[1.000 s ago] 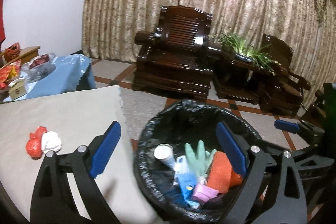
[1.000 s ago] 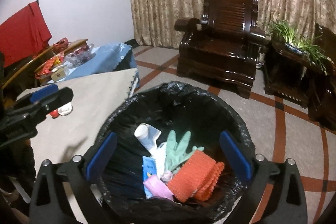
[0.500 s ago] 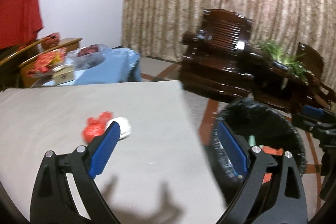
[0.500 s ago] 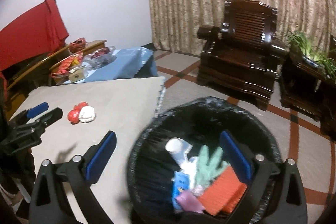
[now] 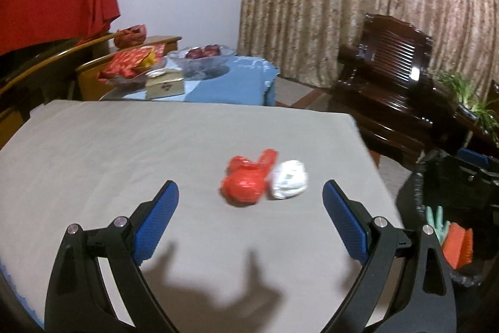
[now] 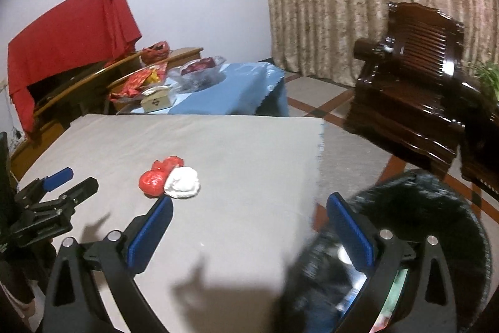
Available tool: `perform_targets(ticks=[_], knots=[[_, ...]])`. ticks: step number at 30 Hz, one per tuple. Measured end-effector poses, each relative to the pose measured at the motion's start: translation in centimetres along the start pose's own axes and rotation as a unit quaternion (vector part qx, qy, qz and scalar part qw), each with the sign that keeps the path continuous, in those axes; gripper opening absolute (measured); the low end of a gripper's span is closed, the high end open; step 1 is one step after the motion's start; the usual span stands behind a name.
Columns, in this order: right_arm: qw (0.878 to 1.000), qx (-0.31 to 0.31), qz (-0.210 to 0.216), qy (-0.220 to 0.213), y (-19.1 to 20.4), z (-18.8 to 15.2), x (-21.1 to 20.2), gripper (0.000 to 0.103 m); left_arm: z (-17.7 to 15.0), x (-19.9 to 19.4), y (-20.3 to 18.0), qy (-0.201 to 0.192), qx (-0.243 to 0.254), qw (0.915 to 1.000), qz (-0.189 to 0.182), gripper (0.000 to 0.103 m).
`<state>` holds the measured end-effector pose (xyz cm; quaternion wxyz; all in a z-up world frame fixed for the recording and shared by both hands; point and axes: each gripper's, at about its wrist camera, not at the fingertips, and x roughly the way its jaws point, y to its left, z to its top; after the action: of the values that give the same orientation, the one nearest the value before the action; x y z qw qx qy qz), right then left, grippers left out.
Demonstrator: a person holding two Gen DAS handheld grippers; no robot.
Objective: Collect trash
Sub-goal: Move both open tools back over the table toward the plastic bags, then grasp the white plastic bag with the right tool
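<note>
Left claw [image 5: 249,205]: wide, empty; swung from over trash bin [image 5: 449,208] to face bench [image 5: 124,152]. Right claw [image 6: 249,227]: wide, empty. Red wad [image 5: 246,180] touching white wad [image 5: 288,179], near bench's right edge; likely next pickups.

Ahead of your left gripper [image 5: 251,214], its jaws spread wide, the grey table [image 5: 124,152] lies bare up to 2 wads touching each other, 1 red [image 5: 246,181] and 1 white [image 5: 290,179]. Bare cloth surrounds them on every side. Off the table's right edge, the black bin [image 6: 421,239] stands close against it, under your right gripper [image 6: 249,230].
</note>
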<state>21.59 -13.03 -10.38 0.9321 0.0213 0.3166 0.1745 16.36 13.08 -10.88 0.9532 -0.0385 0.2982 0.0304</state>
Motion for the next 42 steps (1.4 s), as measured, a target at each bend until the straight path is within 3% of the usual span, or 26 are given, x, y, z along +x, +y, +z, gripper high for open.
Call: perform_targets(ticks=[18,29,31,34,38,42], knots=[[0.996,-0.034,0.021,0.074,6.7,-0.9,14.8,0.097,-0.9,8.0,6.4,0.04,-0.028,0.9982,0.035,0.091],[0.993,-0.04,0.033,0.103,8.2,-1.5,18.5,0.093,-1.0,9.4,7.3,0.046,-0.031,0.9977,0.04,0.091],[0.992,-0.042,0.042,0.11,8.6,-1.6,19.0,0.089,-1.1,9.6,7.4,0.047,-0.032,0.9975,0.04,0.091],[0.99,-0.048,0.063,0.118,9.0,-1.7,19.2,0.074,-1.0,9.7,7.4,0.049,-0.033,0.9975,0.04,0.091],[0.986,-0.043,0.1,0.127,9.1,-1.9,18.9,0.042,-1.0,9.8,7.4,0.049,-0.033,0.9975,0.038,0.091],[0.987,-0.04,0.101,0.116,8.6,-1.6,17.7,0.038,-0.9,9.8,6.8,0.049,-0.032,0.9978,0.032,0.091]])
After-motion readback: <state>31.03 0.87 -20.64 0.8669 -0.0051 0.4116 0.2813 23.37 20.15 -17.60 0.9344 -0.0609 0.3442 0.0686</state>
